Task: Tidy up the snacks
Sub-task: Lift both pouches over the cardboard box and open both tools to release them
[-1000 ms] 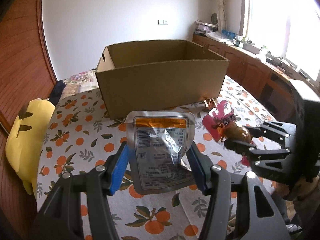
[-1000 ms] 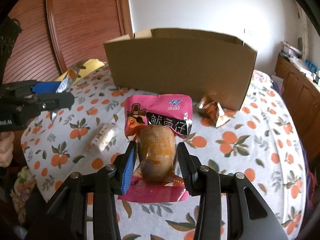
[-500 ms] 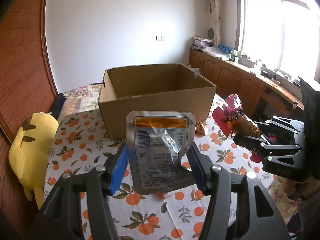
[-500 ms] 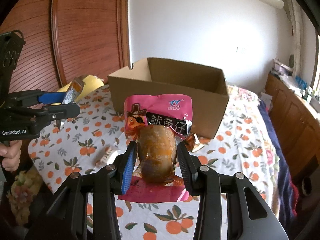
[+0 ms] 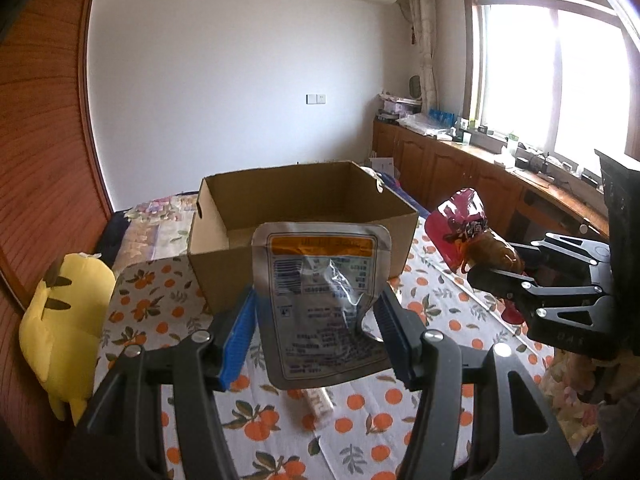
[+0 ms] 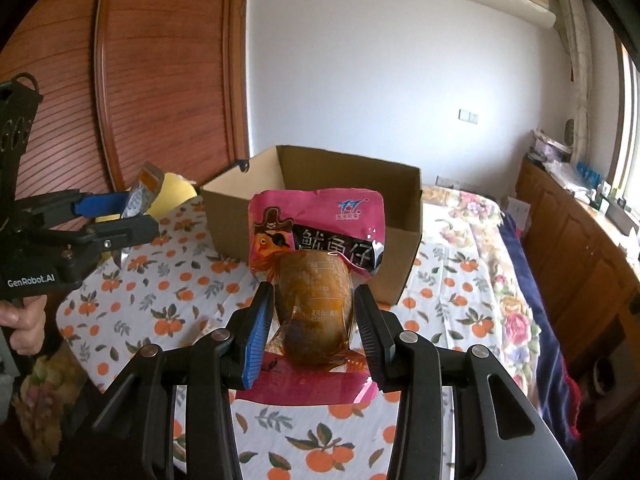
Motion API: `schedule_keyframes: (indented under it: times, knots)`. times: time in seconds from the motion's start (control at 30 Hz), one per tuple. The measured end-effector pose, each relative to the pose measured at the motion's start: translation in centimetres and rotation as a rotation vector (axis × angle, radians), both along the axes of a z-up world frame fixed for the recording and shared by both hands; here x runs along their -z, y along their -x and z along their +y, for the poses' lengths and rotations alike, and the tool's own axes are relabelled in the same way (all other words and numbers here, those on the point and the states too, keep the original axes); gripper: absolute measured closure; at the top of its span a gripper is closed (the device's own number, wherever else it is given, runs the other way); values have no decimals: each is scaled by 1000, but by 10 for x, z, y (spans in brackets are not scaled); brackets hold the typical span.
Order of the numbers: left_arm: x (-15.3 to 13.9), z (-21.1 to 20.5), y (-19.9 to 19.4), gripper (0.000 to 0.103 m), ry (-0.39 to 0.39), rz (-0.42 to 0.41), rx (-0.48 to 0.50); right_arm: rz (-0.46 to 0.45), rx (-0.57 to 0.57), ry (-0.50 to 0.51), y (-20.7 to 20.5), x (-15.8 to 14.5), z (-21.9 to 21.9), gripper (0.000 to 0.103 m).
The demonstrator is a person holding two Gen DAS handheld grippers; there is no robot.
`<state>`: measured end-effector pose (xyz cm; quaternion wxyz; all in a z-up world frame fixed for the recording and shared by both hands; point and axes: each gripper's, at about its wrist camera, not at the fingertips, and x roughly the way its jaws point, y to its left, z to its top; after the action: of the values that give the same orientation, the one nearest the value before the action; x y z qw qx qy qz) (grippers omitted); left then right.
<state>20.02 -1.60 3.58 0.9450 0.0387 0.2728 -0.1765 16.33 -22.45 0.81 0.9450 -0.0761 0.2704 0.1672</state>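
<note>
My left gripper point(image 5: 316, 320) is shut on a silver snack pouch point(image 5: 324, 304) with an orange band, held up in front of the open cardboard box point(image 5: 296, 216). My right gripper point(image 6: 314, 312) is shut on a pink snack packet point(image 6: 316, 264) with a brown piece inside, also held above the table, short of the box point(image 6: 320, 208). In the left wrist view the right gripper point(image 5: 492, 276) with the pink packet point(image 5: 464, 220) is to the right. In the right wrist view the left gripper point(image 6: 132, 216) with the pouch point(image 6: 142, 192) is at the left. The box looks empty.
The table point(image 5: 160, 312) has an orange-patterned cloth. A small pale wrapped snack point(image 5: 318, 404) lies on it under the left gripper. A yellow plush toy point(image 5: 68, 312) sits at the table's left edge. Wooden cabinets point(image 5: 460, 172) and a window stand to the right.
Both grippers have risen with their packets and pulled back, so the box's inside now shows. Both grips are unchanged.
</note>
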Motion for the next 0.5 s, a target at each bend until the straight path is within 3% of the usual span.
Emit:
schedule_keyframes:
  times: [0.5]
  knots:
    - [3, -17, -52, 45, -5, -19, 19, -14, 0, 14, -47, -8, 3, 62]
